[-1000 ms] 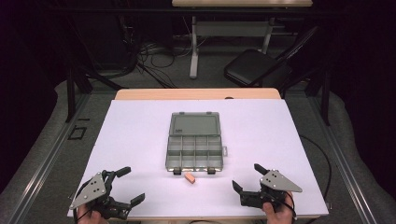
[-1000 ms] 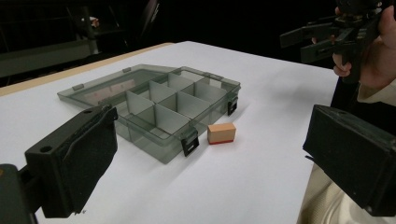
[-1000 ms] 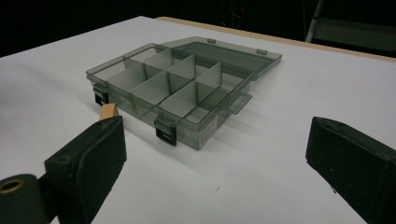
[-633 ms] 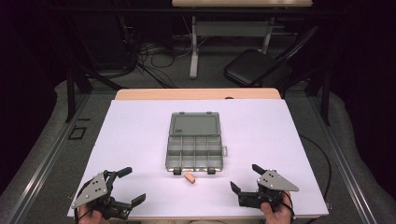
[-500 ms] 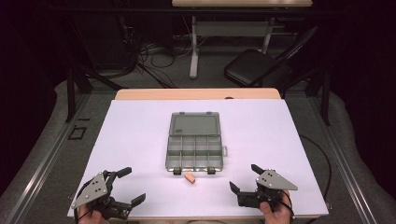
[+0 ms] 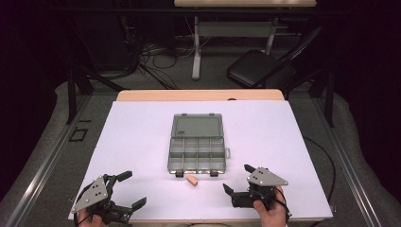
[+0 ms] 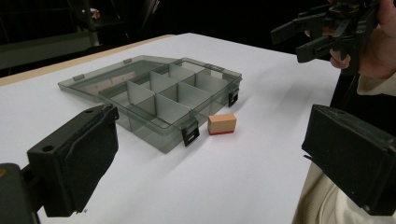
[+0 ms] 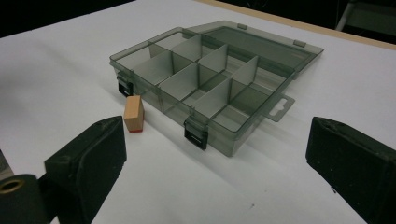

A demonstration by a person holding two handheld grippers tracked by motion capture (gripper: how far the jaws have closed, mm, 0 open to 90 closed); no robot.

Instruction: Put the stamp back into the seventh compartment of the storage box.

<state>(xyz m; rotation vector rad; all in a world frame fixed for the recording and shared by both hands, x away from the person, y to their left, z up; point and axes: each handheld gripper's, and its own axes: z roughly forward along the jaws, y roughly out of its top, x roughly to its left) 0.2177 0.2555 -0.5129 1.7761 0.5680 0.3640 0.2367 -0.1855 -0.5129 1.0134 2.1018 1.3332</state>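
Block point(image 6: 191, 180), small and tan with a red underside, lies on the white table point(image 6: 142, 137) just in front of the near wall of the open compartment box point(image 6: 196, 150), between the box's two black latches and apart from the wall.

Going from left to right in the high view: the left gripper point(image 6: 128, 190) sits at the near left corner of the table, held in the left hand point(image 6: 90, 220), with its jaws wide apart and empty. From it the block lies forward and to the right, well apart. In the left gripper view the block point(image 7: 222, 124) stands between the two jaws, a little right of the middle.

Next comes the block itself. Its long axis runs roughly along the near wall of the box, turned slightly.

Then the right gripper point(image 6: 238, 178), held in the right hand point(image 6: 269, 213), also has its jaws spread and holds nothing. It points left, toward the block, and it is clearly nearer than the left gripper. In the right gripper view the block point(image 8: 133, 114) appears just above the left jaw, so I judge this gripper must swing a little toward that side to take the block across its short sides.
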